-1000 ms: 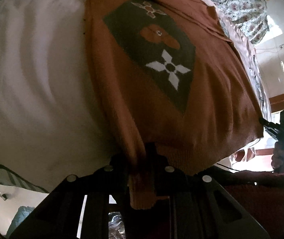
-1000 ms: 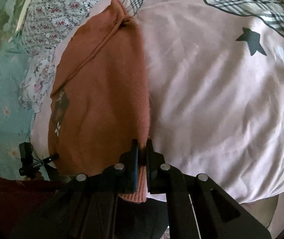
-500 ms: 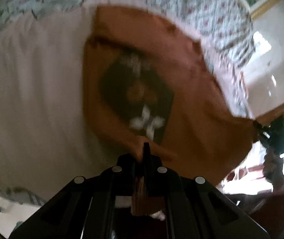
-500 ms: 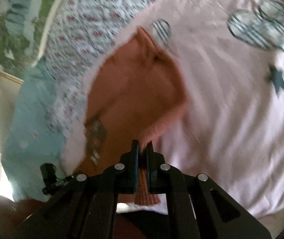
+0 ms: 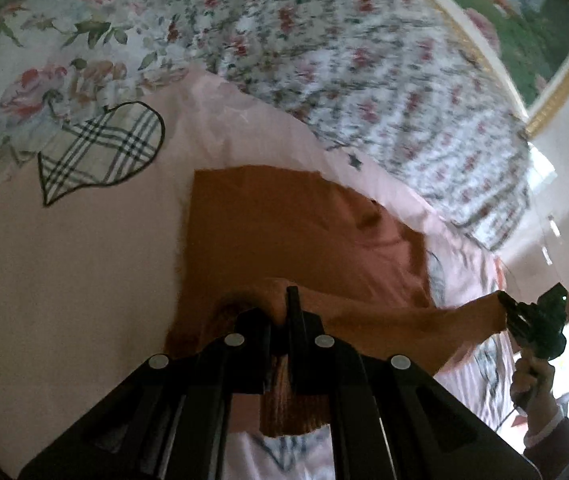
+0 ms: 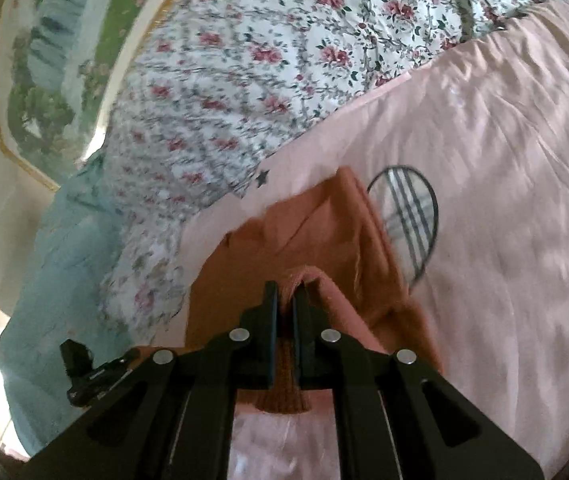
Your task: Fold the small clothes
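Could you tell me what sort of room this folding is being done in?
Most likely a bedroom: the orange sweater lies on a pink bedspread, with floral bedding behind it and a framed landscape picture on the wall.

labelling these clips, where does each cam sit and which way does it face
Left wrist: on the left gripper, angled down over the bed; its shut fingers pinch the sweater; the right gripper and a hand show.
Right wrist: on the right gripper, also angled down, pinching the sweater; the left gripper shows.
Shared: sweater, bed, floral quilt.
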`<state>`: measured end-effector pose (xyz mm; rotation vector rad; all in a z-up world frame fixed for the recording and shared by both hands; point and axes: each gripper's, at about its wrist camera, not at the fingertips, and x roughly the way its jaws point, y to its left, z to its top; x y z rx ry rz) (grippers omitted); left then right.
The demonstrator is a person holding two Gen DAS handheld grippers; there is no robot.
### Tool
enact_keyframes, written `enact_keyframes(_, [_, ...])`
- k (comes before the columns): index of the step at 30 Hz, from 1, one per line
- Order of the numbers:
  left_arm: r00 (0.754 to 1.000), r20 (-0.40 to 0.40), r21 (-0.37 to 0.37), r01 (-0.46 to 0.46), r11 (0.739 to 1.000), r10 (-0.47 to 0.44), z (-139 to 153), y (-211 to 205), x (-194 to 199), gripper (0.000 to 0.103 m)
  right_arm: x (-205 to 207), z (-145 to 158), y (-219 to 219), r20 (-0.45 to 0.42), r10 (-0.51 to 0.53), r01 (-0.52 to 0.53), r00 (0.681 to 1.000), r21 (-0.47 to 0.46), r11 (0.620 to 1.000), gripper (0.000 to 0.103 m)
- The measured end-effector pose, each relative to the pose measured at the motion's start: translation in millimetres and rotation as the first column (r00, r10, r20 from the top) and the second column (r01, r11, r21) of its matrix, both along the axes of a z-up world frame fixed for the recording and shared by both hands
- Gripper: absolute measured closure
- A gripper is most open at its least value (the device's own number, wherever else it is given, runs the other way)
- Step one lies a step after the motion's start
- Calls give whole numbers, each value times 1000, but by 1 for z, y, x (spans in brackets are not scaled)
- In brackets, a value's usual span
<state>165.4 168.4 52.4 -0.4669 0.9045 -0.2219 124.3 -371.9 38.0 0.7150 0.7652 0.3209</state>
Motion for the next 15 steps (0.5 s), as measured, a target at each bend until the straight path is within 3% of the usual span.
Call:
enact_keyframes(6, [999,-37,3,-32,999,32,-24,7,52,100,76,-23,0,-48,0,-2,999,-32,1000,96])
enact_keyframes(15, [988,-125,21,-90,996,92,-76,9,114,99,134,-77,1,-173,-28,8,985,-114,993,96])
